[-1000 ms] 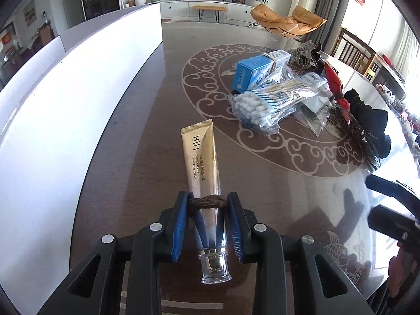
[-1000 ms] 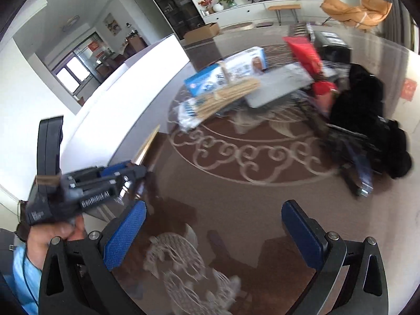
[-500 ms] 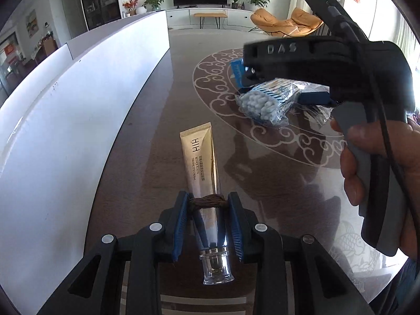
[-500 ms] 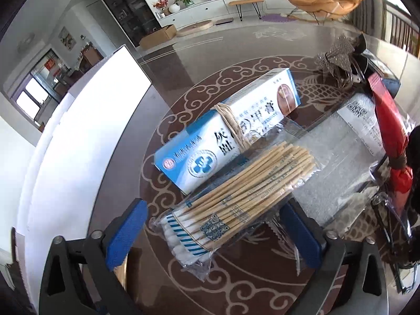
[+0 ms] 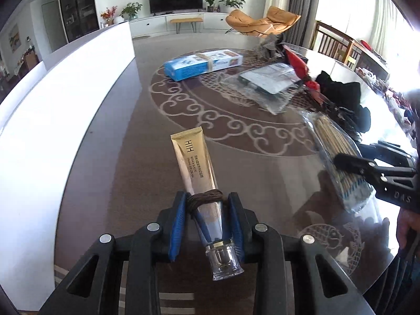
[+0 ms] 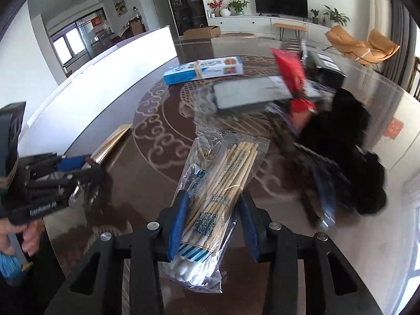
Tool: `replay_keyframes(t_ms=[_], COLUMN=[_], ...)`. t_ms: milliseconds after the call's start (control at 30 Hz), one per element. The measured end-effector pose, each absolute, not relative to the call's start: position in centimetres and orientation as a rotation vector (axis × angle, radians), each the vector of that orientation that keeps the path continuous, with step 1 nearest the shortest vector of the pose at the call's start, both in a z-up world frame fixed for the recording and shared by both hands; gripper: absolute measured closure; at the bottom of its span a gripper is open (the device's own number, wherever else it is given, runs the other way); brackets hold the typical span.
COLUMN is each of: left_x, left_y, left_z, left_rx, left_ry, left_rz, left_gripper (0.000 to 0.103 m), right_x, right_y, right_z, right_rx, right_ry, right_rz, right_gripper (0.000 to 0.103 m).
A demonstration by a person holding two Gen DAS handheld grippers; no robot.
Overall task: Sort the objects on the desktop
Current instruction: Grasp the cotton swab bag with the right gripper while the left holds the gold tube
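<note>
Left tool (image 5: 207, 220) pinches the gold cream tube (image 5: 195, 166) above the worktop (image 5: 131, 157); right tool (image 6: 210, 219) is closing around the cotton swab bag (image 6: 223, 181), so seat pads mid-bundle before lifting, avoiding loose film.

gold cream tube (image 5: 194, 162) left on glossy brown patterned worktop (image 5: 131, 157), clear bag of wooden cotton swabs (image 6: 223, 183) to its right; blue-white carton (image 5: 202, 64) behind, plastic-wrapped grey pack (image 5: 267, 82) right of carton

gold tube (image 5: 193, 157) | blue-white box (image 5: 202, 64) | brown scroll-patterned table (image 5: 147, 173)
</note>
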State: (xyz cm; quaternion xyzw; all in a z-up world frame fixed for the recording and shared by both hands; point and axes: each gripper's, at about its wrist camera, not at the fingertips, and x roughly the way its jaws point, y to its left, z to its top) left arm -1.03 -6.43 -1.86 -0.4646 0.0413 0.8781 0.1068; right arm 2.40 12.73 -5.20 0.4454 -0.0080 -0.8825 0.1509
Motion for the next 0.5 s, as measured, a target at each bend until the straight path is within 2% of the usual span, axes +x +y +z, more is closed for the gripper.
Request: replay_keyframes(t_ms=[133, 233, 267, 300, 367, 400, 433, 500], left_x=[-1.8, -3.5, -3.9, -4.0, -3.8, -3.6, -3.4, -3.5], left_y=[-1.2, 1.2, 1.5, 1.6, 1.5, 1.4, 1.1, 0.2], left_z=[-1.6, -1.6, -1.7, -1.7, -1.8, -2.0, -2.2, -2.5], left_rx=[-1.333, -1.327, -1.334, -1.339, -1.338, -1.345, -1.343, -1.350], left_ry=[0.178, 0.197, 0.204, 0.207, 0.218, 0.242, 0.252, 0.206], left_rz=[2.510, 2.524, 2.525, 2.516, 2.491, 2.494, 2.512, 2.519], left_gripper=[0.072, 0.069, 0.069, 0.067, 0.052, 0.036, 0.025, 0.022], right_x=[5.9, 5.9, 5.8, 5.8, 6.3, 6.5, 6.5, 6.6], right_y=[18.8, 22.4, 23.0, 23.5, 23.4, 22.8, 22.0, 20.7], right_z=[-4.8, -4.7, -4.6, -4.4, -3.8, -3.6, -3.5, -3.7], right_rx=[1.273, 1.302, 1.335, 1.339, 1.302, 1.300, 1.308, 1.326], right_ry=[-0.090, -0.218, -0.247, -0.288, -0.312, -0.258, -0.159, 0.040], right_rz=[-2.664, -2.698, -2.701, -2.684, -2.628, -2.617, -2.622, -2.635], right_gripper=[0.060, 0.033, 0.014, 0.008, 0.008, 0.007, 0.007, 0.007])
